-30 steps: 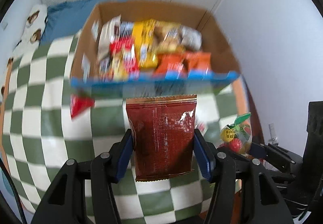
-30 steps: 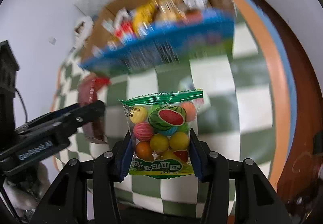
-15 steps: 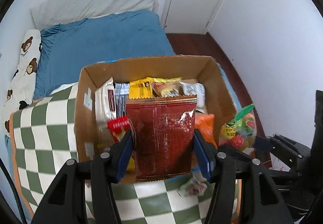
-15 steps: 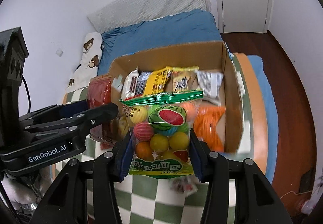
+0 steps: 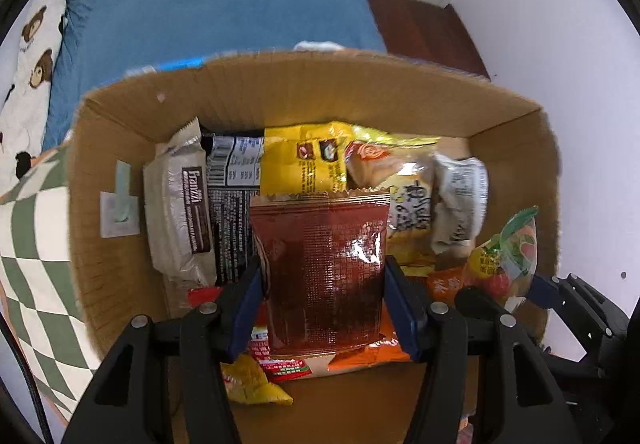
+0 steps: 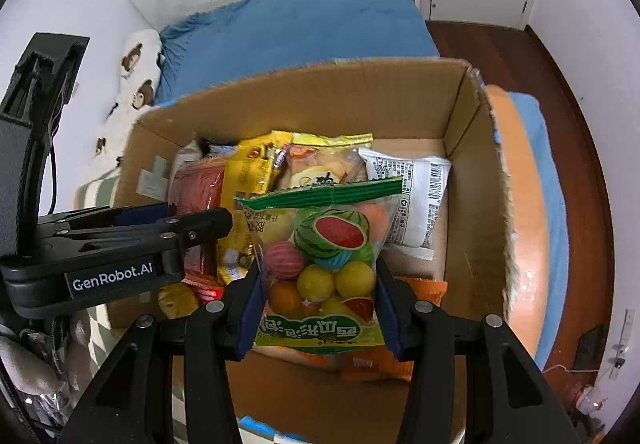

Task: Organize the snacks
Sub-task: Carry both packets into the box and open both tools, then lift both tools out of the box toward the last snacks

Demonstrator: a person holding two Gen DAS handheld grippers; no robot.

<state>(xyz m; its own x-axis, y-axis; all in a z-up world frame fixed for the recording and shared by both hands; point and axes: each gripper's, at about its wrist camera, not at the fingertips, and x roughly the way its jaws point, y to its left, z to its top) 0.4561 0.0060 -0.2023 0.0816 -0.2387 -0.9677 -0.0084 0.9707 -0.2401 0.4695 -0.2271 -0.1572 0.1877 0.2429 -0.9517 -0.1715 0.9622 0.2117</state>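
We've got both over the box (image 5: 516,132) now: left gripper (image 5: 324,308) clamped on red pouch (image 5: 322,268), right gripper (image 6: 316,304) on fruit-candy bag (image 6: 320,260), both upright, snack pile straight below.

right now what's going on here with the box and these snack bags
A person with a claw in each hand is packing snacks into a cardboard box on a bed. The left claw is shut on a dark red foil packet; the right claw is shut on a bag of fruit-shaped candies. Both bags hang over the box, which already holds many packets; neither is released yet.
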